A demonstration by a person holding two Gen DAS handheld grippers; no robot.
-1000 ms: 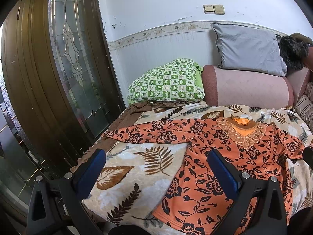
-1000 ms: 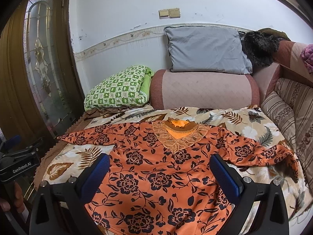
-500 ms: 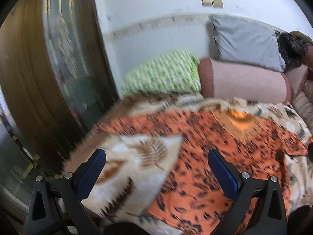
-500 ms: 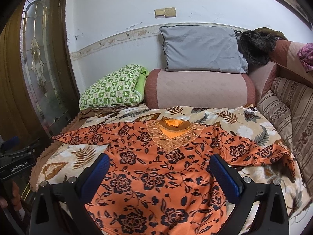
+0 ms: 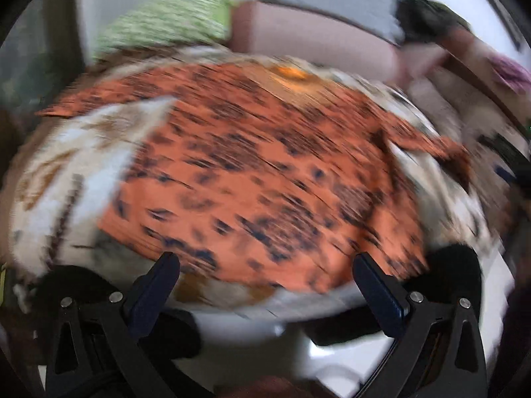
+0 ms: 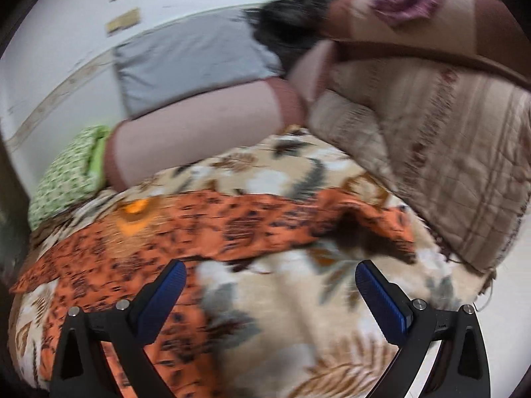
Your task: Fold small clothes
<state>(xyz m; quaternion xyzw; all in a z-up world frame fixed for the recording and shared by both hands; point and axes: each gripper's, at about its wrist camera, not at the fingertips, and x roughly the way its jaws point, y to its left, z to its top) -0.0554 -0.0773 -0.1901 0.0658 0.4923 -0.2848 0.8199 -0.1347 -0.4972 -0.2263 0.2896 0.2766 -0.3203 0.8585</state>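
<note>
Orange floral blouse (image 5: 265, 172) lies spread face-up on the leaf-print bedspread (image 6: 298, 315), neckline (image 5: 292, 74) toward the pink bolster (image 5: 315, 49), both sleeves out to the sides. Laid flat like this so the sleeves and side edges can be picked up one at a time; no fold visible yet.

Left gripper (image 5: 265, 285): the 2 fingers (image 5: 156, 292) stand wide apart, nothing between them. It hangs off the blouse's hem, on the side away from the bolster, hem just ahead of the fingertips, no contact that I can see (view heavily smeared, so fine detail is lost).

Right gripper (image 6: 267, 298): fingers (image 6: 381, 301) spread wide, empty. Blouse body runs behind the left-hand finger; the right sleeve (image 6: 348, 219) crosses ahead of the gap, between fingers and bolster, its cuff end nearer the striped cushion (image 6: 431, 152). Bare bedspread lies directly between the fingers.

Judgement: each gripper is aimed at its own side for a first fold, probably sleeve inward.
</note>
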